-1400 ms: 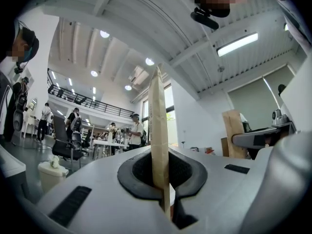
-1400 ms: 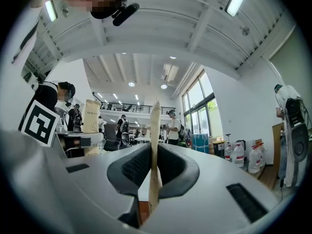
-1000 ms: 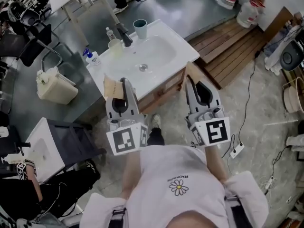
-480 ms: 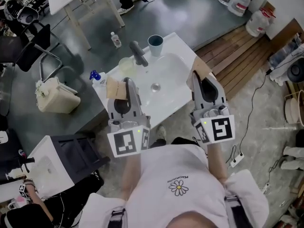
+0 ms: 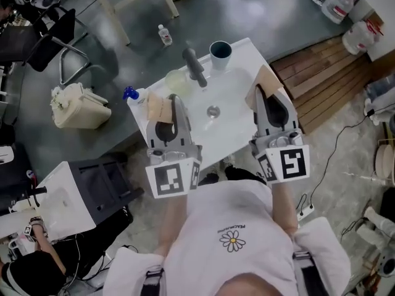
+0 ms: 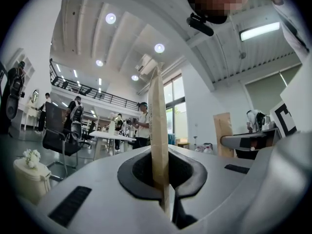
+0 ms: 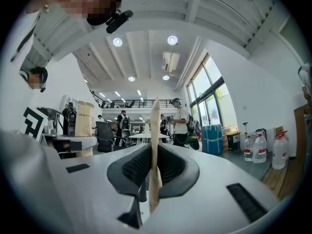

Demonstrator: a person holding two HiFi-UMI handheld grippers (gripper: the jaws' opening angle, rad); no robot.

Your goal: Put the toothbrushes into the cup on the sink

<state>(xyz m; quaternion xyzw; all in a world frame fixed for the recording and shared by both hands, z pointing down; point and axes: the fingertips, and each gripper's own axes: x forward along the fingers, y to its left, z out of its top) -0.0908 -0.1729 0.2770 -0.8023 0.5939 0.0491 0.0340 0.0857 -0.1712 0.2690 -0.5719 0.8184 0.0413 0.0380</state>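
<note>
A white sink (image 5: pixel 237 128) stands just ahead, with a dark teal cup (image 5: pixel 220 51) at its far corner and a clear cup (image 5: pixel 178 79) beside the black faucet (image 5: pixel 195 66). My left gripper (image 5: pixel 174 100) is shut on a flat tan paper packet (image 5: pixel 156 106) over the sink's left near edge. In the left gripper view that packet (image 6: pixel 157 130) stands edge-on, upright in the left gripper (image 6: pixel 165 182). My right gripper (image 5: pixel 266 94) is shut on a second tan packet (image 5: pixel 262 82) at the sink's right edge. That packet (image 7: pixel 155 140) stands upright in the right gripper (image 7: pixel 148 182).
A blue-capped bottle (image 5: pixel 133 94) stands at the sink's left corner. On the floor lie a beige container (image 5: pixel 77 106) and a small bottle (image 5: pixel 165 34). A wooden platform (image 5: pixel 321 79) sits right of the sink, a black chair (image 5: pixel 58 32) at far left. Several people stand in the room beyond.
Both grippers have moved forward with their packets and now reach over the sink's near edge. The sink has come closer in the head view.
</note>
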